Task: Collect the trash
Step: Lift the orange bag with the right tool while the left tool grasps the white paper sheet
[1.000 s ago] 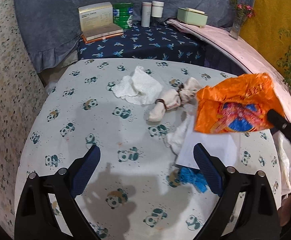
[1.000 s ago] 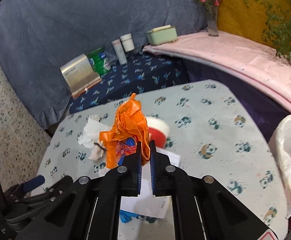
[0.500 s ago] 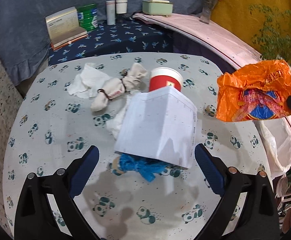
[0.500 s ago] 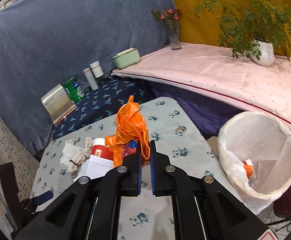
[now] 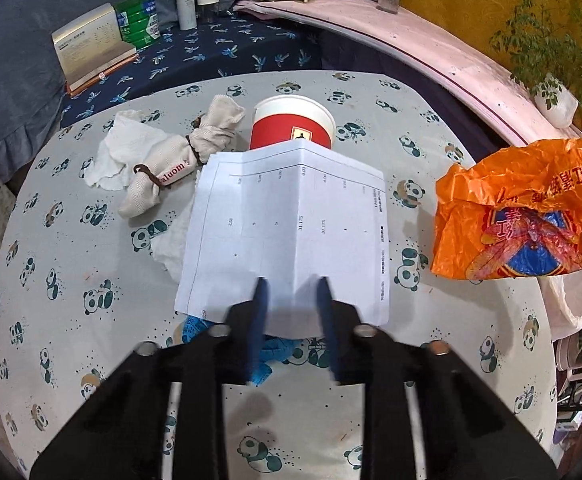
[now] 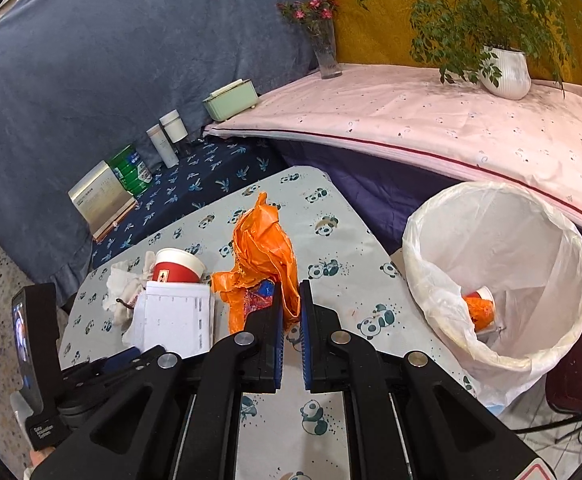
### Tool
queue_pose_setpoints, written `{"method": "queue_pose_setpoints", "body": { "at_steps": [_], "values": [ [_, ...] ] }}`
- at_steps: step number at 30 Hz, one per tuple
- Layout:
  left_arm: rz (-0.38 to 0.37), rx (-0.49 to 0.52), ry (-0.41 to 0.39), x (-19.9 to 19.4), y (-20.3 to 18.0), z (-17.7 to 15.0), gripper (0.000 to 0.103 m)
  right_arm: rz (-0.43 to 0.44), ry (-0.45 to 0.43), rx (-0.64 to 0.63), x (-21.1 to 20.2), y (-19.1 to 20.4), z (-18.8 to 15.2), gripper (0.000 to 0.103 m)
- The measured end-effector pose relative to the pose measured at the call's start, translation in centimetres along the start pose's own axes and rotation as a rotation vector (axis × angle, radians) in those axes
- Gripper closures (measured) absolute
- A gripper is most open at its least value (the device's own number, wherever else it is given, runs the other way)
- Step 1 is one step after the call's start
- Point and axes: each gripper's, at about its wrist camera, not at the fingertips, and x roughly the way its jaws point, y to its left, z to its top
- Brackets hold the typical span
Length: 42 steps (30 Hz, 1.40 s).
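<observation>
Here the orange plastic bag (image 6: 265,252) hangs pinched in the right tongs (image 6: 289,300), held above the panda-print desk (image 5: 91,264) and near the white-lined trash bin (image 6: 503,276). The left tongs (image 5: 291,292) are closing over the near edge of the white paper sheet (image 5: 287,224), though blur hides whether the pads touch it yet. The sheet leans on a red paper cup (image 5: 291,128), beside a tied cloth bundle (image 5: 179,160) and crumpled tissue (image 5: 123,152).
</observation>
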Motion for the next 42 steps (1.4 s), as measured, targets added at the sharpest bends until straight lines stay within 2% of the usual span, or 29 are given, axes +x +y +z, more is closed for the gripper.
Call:
{"method": "queue_pose_setpoints", "body": {
  "at_steps": [1, 5, 11, 15, 17, 18, 19, 20, 23, 26, 33, 39, 42],
  "values": [
    [-0.005, -0.001, -0.003, -0.2, 0.0, 0.0, 0.094, 0.002, 0.001, 0.001, 0.0, 0.0, -0.1, 0.096],
    [-0.037, 0.0, -0.029, -1.7, -0.3, 0.0, 0.103, 0.012, -0.005, -0.001, -0.5, 0.2, -0.3, 0.096],
    [-0.052, 0.034, -0.08, -4.3, -1.5, 0.0, 0.103, 0.024, -0.028, 0.002, -1.8, 0.1, -0.1, 0.096],
    [-0.088, 0.015, -0.06, -4.8, -1.7, -0.2, 0.099, 0.026, -0.038, 0.009, -2.5, -0.4, 0.0, 0.096],
    [-0.087, 0.001, -0.05, -4.5, -1.5, -0.7, 0.081, 0.025, -0.038, 0.011, -2.7, -0.6, -0.2, 0.096],
    [-0.079, -0.012, -0.048, -4.4, -1.2, -0.9, 0.057, 0.024, -0.038, 0.012, -2.7, -0.7, -0.2, 0.096],
    [-0.075, -0.029, -0.053, -4.3, -0.9, -1.2, 0.04, 0.024, -0.037, 0.013, -2.7, -0.8, -0.3, 0.096],
    [-0.079, -0.055, -0.061, -4.3, -0.5, -1.6, 0.038, 0.025, -0.035, 0.016, -2.7, -0.9, -0.4, 0.096],
    [-0.128, -0.111, -0.032, -3.6, 0.3, -2.7, 0.038, 0.025, -0.025, 0.021, -2.3, -1.2, -0.8, 0.096],
    [-0.148, -0.155, -0.023, -2.7, 0.6, -3.2, 0.038, 0.03, -0.013, 0.026, -1.7, -1.4, -1.0, 0.096],
    [-0.153, -0.218, -0.024, -0.9, 0.7, -1.9, 0.039, 0.031, 0.002, 0.03, -0.8, -2.0, -1.2, 0.096],
    [-0.128, -0.194, -0.049, -0.6, -0.1, 0.0, 0.052, 0.026, 0.005, 0.025, -0.3, -2.4, -0.9, 0.096],
    [-0.118, -0.179, -0.056, -0.4, -0.4, 0.8, 0.064, 0.025, 0.008, 0.022, 0.1, -2.6, -0.8, 0.096]
  ]
}}
